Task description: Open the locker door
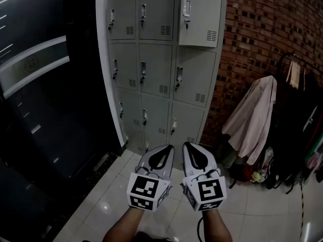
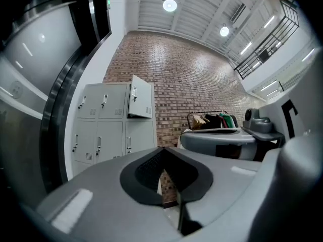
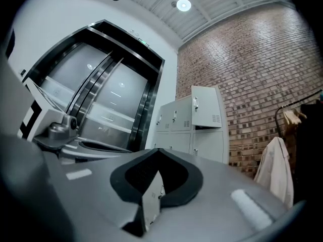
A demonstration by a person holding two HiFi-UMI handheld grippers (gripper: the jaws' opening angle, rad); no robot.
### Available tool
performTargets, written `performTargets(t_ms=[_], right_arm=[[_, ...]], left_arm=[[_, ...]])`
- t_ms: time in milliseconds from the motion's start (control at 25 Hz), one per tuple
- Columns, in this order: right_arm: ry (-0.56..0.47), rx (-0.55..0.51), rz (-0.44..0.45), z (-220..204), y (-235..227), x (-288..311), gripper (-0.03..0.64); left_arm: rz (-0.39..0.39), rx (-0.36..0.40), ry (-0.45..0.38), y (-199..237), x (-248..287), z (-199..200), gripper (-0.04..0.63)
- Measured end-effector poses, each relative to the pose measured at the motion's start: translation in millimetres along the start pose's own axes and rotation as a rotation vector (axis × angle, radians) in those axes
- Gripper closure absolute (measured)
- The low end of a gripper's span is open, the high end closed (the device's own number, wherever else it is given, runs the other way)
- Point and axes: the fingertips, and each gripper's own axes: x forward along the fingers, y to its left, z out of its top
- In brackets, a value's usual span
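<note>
We are holding the left gripper (image 1: 157, 158) and right gripper (image 1: 197, 158) pressed together and empty, low before the lockers (image 1: 151, 59). The door (image 1: 200, 14), top right, is standing ajar, high ahead, nearer the right gripper.

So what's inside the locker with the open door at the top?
The open door hangs swung out toward us and covers the opening. Only its grey front shows. The inside is hidden in every view, so I can't tell what's in there.
</note>
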Motion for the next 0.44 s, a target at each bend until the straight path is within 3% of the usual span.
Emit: performTargets(t_ms=[440], right_arm=[[0.011,0.016,0.029,-7.2,8.8,7.4,0.615]], left_arm=[[0.029,-0.01,0.004,12.7,-0.8,-1.2,0.589]])
